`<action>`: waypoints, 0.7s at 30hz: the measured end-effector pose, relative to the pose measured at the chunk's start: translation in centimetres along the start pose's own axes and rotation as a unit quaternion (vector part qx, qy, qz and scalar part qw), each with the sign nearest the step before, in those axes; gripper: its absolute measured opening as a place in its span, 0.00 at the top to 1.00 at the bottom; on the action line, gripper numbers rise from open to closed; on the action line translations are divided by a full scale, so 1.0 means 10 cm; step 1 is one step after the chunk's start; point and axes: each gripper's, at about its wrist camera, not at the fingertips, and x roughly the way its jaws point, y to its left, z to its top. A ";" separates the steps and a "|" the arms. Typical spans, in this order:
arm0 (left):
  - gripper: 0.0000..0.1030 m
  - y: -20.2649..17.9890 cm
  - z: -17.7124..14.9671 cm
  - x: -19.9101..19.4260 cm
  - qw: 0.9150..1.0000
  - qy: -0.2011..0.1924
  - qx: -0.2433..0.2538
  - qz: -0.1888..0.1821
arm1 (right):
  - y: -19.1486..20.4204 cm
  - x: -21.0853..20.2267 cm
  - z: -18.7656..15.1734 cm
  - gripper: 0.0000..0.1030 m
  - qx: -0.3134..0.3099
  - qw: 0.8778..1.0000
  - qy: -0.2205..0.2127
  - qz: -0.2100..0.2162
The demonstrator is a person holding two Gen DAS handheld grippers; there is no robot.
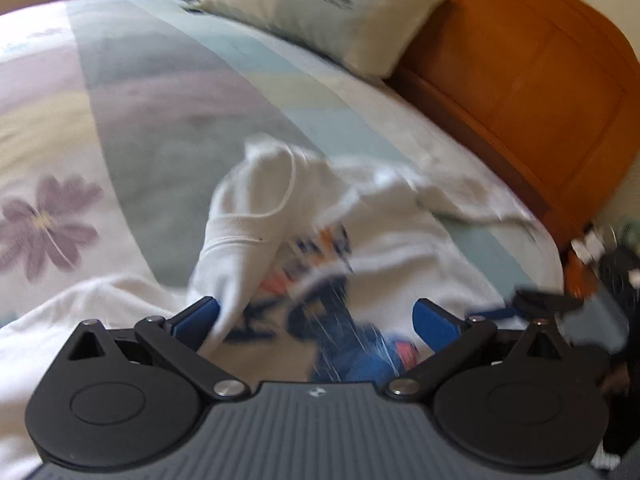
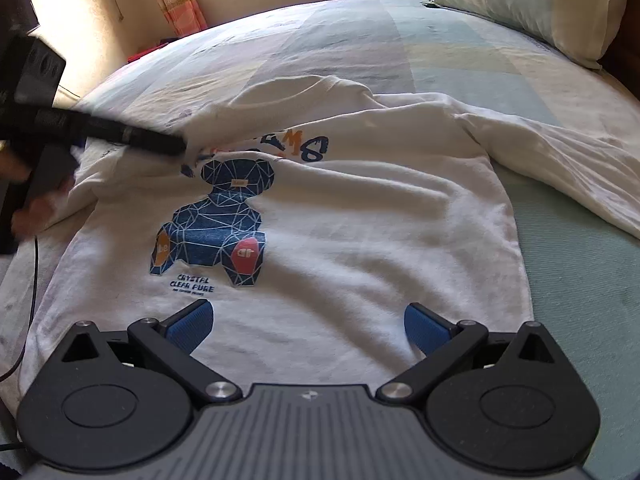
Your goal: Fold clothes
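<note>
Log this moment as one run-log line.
stage: fold start | white sweatshirt: print up on bed | left tool: open, fabric against one finger | right tool: open over hem

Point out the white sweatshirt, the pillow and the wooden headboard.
white sweatshirt (image 2: 360,216), right wrist view, on the plain chest fabric right of the blue bear print.
pillow (image 2: 532,4), right wrist view, on the middle of its pale cover.
wooden headboard (image 1: 532,80), left wrist view, on its orange-brown panel.

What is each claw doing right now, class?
Left claw: open; a fold of the white long-sleeved sweatshirt with the blue bear print lies against one finger, not clamped.
Right claw: open, empty, over the sweatshirt's hem.
</note>
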 end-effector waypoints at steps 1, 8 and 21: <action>0.01 -0.03 -0.06 0.02 1.000 0.006 0.002 0.003 | 0.01 -0.01 0.00 0.00 -0.001 1.000 0.001 -0.001; 0.01 -0.21 -0.33 -0.12 1.000 0.015 0.018 0.008 | 0.07 -0.08 -0.09 0.00 -0.006 1.000 0.009 -0.007; 0.01 0.50 0.25 -0.34 0.996 -0.057 -0.020 0.060 | 0.14 -0.13 0.14 0.00 -0.032 0.999 -0.014 0.032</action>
